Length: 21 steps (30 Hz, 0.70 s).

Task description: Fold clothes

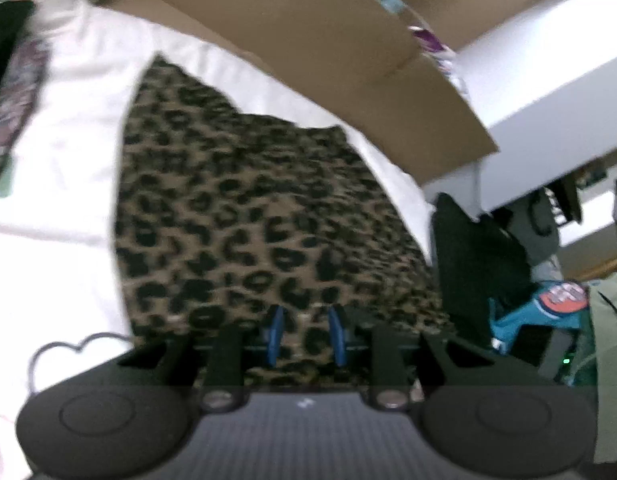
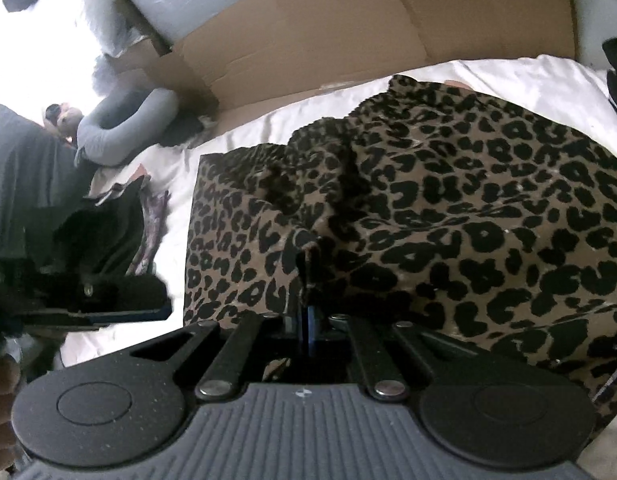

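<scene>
Here the leopard-print brown-and-black fabric garment [image 2: 448, 200] lies spread on the white bedsheet [image 1: 68, 120]. The right gripper [image 2: 308, 280] is clamped on a raised fold; the left gripper [image 1: 306, 334], narrowly parted, grips nothing. Lifting one-sided may bunch or drop the cloth.

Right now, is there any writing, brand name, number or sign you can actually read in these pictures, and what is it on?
None can be read as words.
Round orange badge on the teal item: it carries lettering, too blurred to read.
Small white mark on the left claw's grey body: a tiny logo, not legible.
Same small mark on the right claw's body: not legible.
Leopard-print garment, white sheet and cardboard: no text visible.
</scene>
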Motion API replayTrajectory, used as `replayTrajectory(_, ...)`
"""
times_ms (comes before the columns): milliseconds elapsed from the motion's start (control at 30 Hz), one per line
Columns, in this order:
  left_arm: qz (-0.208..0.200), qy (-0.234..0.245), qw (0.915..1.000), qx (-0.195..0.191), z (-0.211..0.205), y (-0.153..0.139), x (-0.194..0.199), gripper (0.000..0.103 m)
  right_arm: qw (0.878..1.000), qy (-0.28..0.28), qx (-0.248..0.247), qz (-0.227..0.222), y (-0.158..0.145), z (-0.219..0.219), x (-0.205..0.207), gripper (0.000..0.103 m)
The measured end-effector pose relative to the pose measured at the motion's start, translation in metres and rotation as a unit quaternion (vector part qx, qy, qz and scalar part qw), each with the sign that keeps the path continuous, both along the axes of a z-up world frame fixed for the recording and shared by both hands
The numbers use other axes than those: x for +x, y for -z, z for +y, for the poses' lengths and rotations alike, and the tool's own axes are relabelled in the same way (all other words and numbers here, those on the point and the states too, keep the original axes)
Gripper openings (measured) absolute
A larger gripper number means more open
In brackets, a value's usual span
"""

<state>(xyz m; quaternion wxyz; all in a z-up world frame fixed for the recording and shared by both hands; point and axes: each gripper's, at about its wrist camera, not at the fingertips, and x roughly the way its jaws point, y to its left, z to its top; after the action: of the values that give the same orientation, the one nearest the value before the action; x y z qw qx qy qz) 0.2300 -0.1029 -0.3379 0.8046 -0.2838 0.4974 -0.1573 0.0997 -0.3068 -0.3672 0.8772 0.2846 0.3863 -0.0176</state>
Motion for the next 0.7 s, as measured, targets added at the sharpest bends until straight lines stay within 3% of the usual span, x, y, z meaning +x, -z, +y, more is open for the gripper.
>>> replayTrajectory(133,0.010,-0.017,0.9997,0.017,0.017,0.006,-0.005,0.027,1.000,0.002,0.011,-0.002,0.003,-0.005,0.000,0.000)
replayTrajectory(233,0.015,-0.020,0.9992,0.032,0.025,0.011,-0.011,0.037,1.000,0.003,0.013,-0.005,-0.001,-0.010,-0.001,0.000)
replayTrajectory(300,0.017,-0.018,0.9988,0.042,0.031,0.013,-0.017,0.037,1.000,0.006,0.015,-0.009,-0.007,-0.015,-0.005,0.000)
replayTrajectory(700,0.030,0.007,0.9983,0.050,0.026,0.020,-0.034,0.042,0.998,0.069,0.005,-0.013,-0.043,-0.067,-0.042,0.000)
